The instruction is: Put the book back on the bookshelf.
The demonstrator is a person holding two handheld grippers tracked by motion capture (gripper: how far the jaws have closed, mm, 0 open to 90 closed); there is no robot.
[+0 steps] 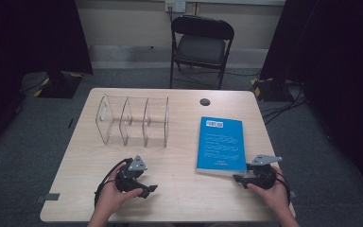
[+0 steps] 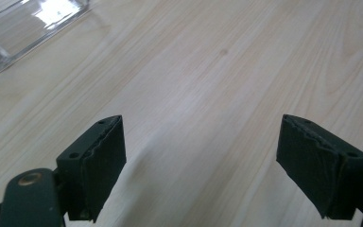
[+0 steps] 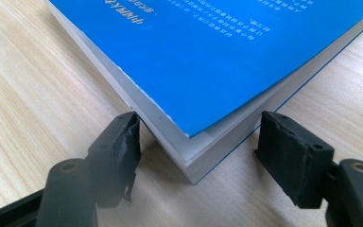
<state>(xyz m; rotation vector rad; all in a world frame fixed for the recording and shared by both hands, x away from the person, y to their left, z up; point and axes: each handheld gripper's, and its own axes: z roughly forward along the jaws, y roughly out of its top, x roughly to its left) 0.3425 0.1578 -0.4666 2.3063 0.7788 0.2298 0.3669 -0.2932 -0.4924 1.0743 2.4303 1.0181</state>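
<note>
Landmark: the blue paperback book with a white barcode label [image 1: 221,144], lying flat on the pale wooden table [image 1: 175,198], back cover up, toward the table's right half.

Book's long axis: runs away from the person, barcode end at the far side, one short edge facing the near side.

Right gripper [image 1: 242,179]: at the book's near right corner. In the right gripper view [image 3: 198,156] that corner pokes in between the two black jaws, which stand apart on either side of it and are not pressing it; released.

Left gripper [image 1: 147,190]: well to the left of the book, low over bare wood, jaws spread wide with nothing between them [image 2: 201,165]; released.

Nearer hand: clearly the right; I'd judge any pick-up would start from that corner.

Clear plastic divider rack with three slots [image 1: 133,121]: left of the book and farther back, standing upright with nothing in it.

Writing: white printed lines on the blue cover, too small and blurred to read; no brand I can make out.

Black folding chair [image 1: 201,42]: beyond the table, behind the book.
</note>
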